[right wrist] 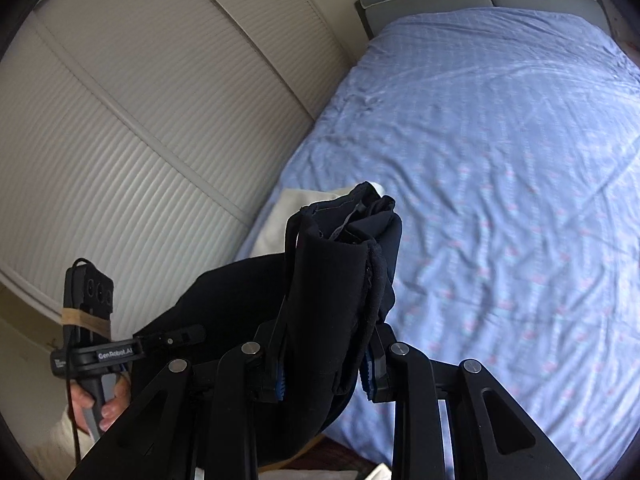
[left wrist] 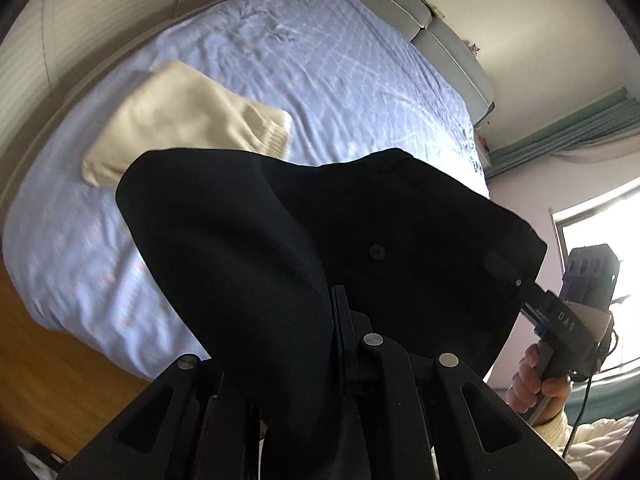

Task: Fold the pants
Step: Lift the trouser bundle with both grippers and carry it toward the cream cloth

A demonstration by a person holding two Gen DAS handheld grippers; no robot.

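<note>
Aloft, black pants [left wrist: 248,248] above bed [left wrist: 320,80], left gripper [left wrist: 316,344] and right gripper [right wrist: 324,360] each clamped on them

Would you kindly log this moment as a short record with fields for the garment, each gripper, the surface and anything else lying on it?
garment: black pants, lifted above the bed, held at two points
left gripper: shut on the black pants
right gripper: shut on a bunched edge of the black pants
surface: bed with blue patterned sheet, wrinkled
also on bed: folded cream garment, near the far edge
fold status: not yet laid out
</note>
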